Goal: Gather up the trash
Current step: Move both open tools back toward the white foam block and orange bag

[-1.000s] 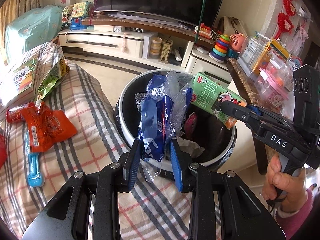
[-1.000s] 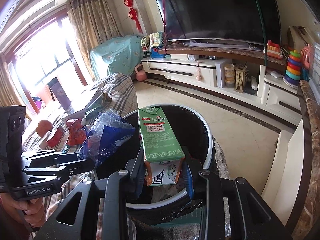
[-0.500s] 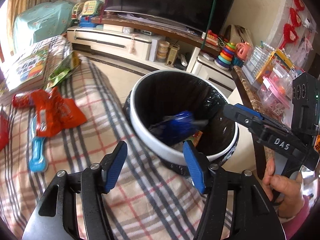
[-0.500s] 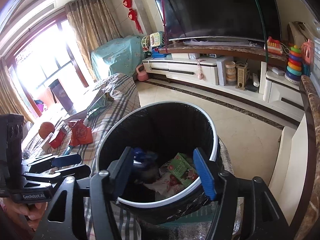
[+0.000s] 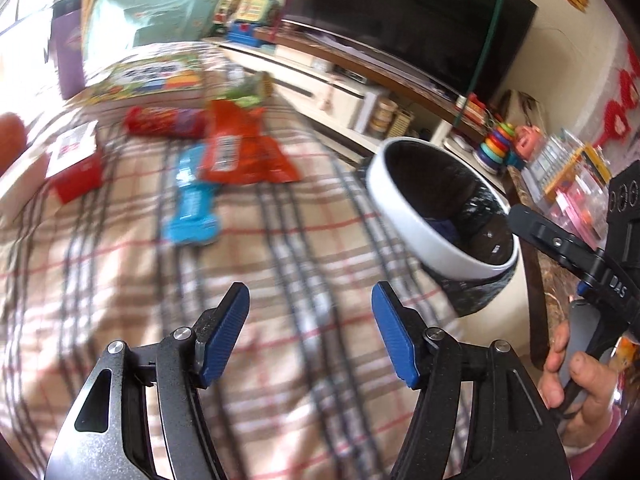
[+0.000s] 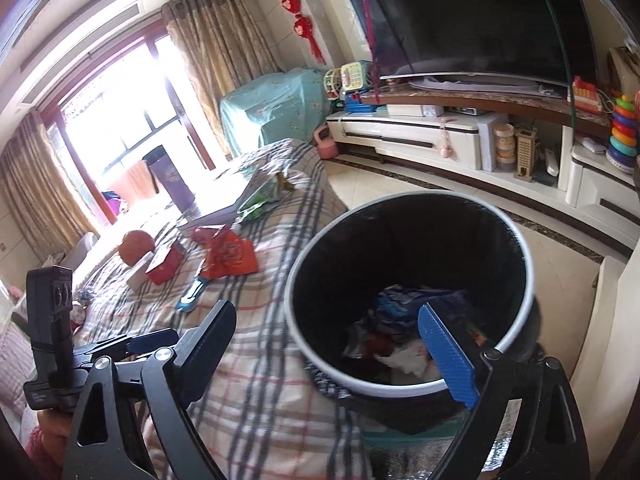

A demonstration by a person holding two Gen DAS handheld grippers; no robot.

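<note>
My left gripper (image 5: 310,294) hovers over the plaid cloth (image 5: 280,240), jaws opening with nothing between them. Ahead of it lie a blue wrapper (image 5: 194,204), an orange wrapper (image 5: 244,156), a red tube-shaped packet (image 5: 164,122) and a red box (image 5: 76,168). To its right stands the white-rimmed bin (image 5: 412,220). My right gripper (image 6: 325,308) hangs over the near rim of the bin (image 6: 400,391), jaws opening wide and empty. Dropped trash (image 6: 400,312), including blue plastic, lies at the bottom of the black liner.
A green wrapper (image 6: 260,204) and a large picture book (image 5: 148,80) lie farther along the cloth. A TV stand (image 6: 420,136) with toys runs along the far wall. A hand (image 5: 576,376) holds the right gripper's handle beside a cluttered shelf.
Both grippers let go over the bin: the blue plastic bag and the green carton dropped inside. Both jaws have spread. My left gripper swung left, away from the bin and over the cloth.
</note>
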